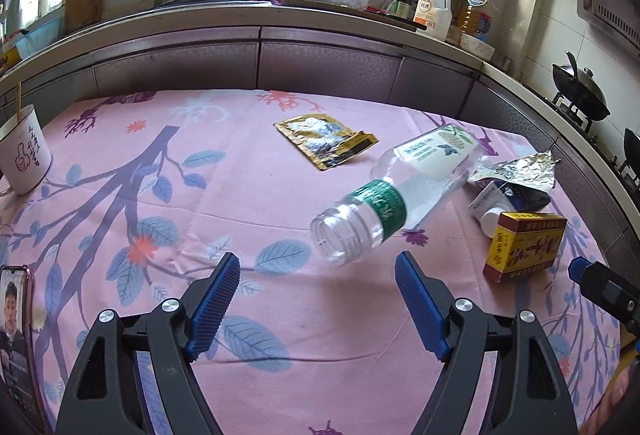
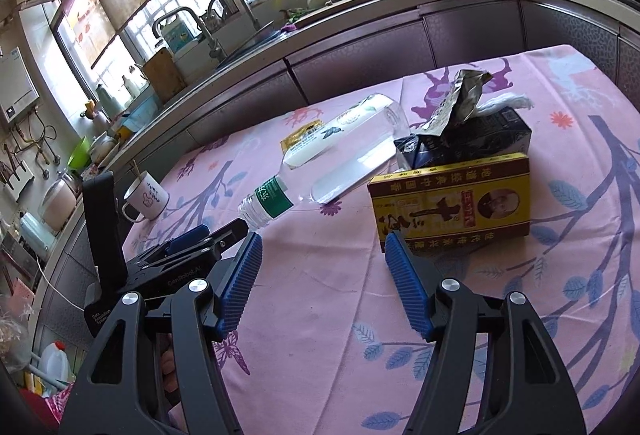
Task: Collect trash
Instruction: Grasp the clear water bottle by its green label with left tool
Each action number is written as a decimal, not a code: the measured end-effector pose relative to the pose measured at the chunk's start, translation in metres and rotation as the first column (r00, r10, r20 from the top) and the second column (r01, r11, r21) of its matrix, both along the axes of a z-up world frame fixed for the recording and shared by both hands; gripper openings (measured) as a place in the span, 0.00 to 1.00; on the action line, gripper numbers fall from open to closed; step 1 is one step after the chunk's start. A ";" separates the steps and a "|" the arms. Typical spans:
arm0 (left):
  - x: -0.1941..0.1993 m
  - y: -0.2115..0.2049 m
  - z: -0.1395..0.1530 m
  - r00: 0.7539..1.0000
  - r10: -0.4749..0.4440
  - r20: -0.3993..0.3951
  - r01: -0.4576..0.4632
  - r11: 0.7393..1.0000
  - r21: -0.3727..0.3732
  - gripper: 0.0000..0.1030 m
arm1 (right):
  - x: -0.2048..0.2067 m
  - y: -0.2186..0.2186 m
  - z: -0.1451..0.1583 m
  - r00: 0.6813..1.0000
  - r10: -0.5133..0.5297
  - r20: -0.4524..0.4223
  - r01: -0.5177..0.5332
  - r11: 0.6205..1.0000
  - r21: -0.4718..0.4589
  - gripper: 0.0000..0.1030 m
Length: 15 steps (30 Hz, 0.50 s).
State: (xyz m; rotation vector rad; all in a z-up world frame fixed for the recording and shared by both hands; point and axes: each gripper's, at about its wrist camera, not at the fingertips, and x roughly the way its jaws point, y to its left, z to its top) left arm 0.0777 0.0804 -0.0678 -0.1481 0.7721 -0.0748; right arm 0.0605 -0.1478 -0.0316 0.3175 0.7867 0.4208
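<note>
An empty clear plastic bottle with a green label lies on its side on the pink tablecloth, its open mouth towards my left gripper, which is open just short of it. A gold torn sachet lies beyond. A yellow and brown carton, a dark box and a crumpled foil wrapper lie right of the bottle. My right gripper is open and empty, just before the yellow carton. The bottle and the foil wrapper lie behind it.
A white mug stands at the table's far left and a phone lies at the near left. The left gripper's body is left of my right gripper. A cluttered kitchen counter with a sink runs behind the table.
</note>
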 end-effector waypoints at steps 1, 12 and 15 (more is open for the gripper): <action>0.000 0.002 -0.001 1.000 0.002 -0.003 -0.002 1.000 -0.001 0.77 | 0.001 0.001 -0.001 1.000 0.001 -0.005 -0.001 1.000 -0.001 0.61; 0.006 0.013 0.001 1.000 -0.014 0.011 0.014 1.000 -0.012 0.82 | 0.002 0.001 -0.017 0.998 -0.009 -0.056 0.009 1.000 -0.004 0.60; 0.015 -0.002 0.010 0.996 -0.084 0.034 0.083 0.996 0.024 0.85 | 0.000 -0.006 -0.018 0.998 -0.025 -0.059 0.025 1.000 -0.002 0.60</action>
